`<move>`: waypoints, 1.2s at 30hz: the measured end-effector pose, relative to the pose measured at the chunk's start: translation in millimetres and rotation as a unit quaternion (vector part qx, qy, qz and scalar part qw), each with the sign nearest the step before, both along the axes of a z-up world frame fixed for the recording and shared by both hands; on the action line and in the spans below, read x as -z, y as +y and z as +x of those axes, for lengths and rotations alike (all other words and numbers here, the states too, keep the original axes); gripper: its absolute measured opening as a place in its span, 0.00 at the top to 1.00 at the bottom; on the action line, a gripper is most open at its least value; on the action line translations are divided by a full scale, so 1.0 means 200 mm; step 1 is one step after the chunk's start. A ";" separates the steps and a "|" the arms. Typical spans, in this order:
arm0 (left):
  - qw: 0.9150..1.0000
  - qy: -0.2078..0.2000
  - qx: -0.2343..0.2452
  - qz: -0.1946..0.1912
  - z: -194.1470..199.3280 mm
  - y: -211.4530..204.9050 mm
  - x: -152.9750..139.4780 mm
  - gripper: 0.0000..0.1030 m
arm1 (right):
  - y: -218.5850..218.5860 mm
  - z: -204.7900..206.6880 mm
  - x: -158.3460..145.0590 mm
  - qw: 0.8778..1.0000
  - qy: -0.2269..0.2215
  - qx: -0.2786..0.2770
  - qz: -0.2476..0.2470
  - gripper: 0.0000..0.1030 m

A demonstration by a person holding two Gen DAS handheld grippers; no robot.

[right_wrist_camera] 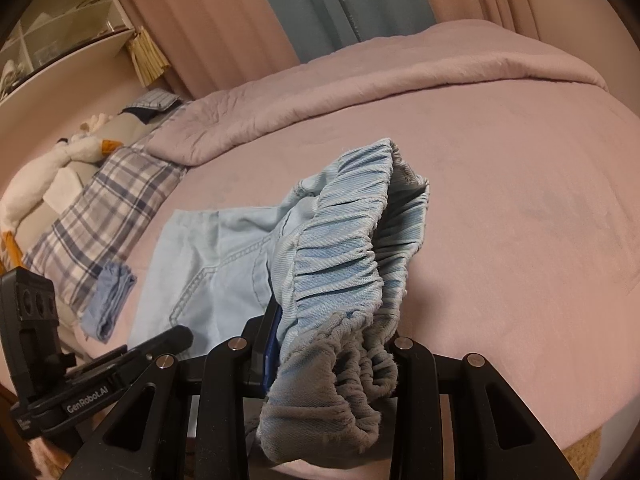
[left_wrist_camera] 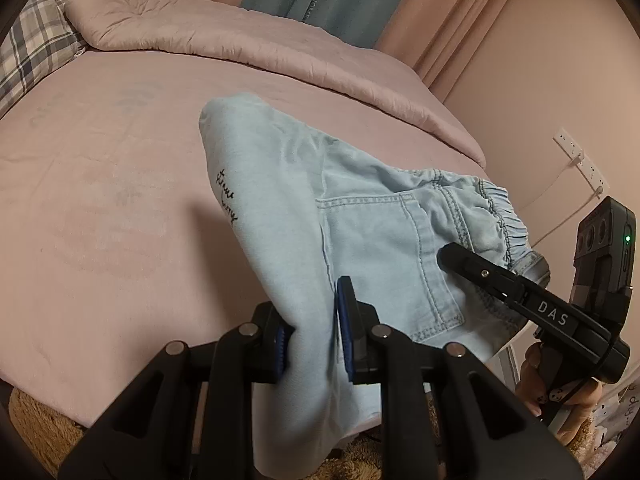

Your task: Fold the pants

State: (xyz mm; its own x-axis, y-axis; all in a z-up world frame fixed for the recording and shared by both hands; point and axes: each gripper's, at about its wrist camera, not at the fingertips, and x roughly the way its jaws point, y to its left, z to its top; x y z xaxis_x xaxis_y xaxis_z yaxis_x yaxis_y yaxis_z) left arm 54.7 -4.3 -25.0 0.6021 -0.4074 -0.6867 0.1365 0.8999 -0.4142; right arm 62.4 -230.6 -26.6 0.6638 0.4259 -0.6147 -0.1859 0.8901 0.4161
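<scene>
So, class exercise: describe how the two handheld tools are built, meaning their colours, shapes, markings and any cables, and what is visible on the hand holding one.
Both tools are matte black linkage frames with silver pivot pins and blue ribbed pads. The left tool reads "GenRobot.AI"; the right tool reads "DAS", carries a black camera box with a green light and a thin black cable. The hand has dark dotted nails.

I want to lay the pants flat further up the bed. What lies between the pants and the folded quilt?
Only bare pink sheet lies between the pants and the quilt, shown in both wrist views.
</scene>
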 end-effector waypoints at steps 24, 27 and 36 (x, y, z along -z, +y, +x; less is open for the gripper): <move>1.000 -0.007 -0.010 0.017 0.03 -0.05 -0.11 0.82 | 0.07 0.13 -0.12 1.000 -0.016 0.009 -0.015 0.65; 1.000 -0.004 -0.012 0.021 0.06 -0.06 -0.11 0.82 | 0.09 0.15 -0.11 1.000 -0.012 0.010 -0.019 0.65; 0.999 0.003 -0.022 0.031 0.21 -0.06 -0.06 0.82 | 0.16 0.25 -0.10 0.999 -0.007 0.014 -0.034 0.65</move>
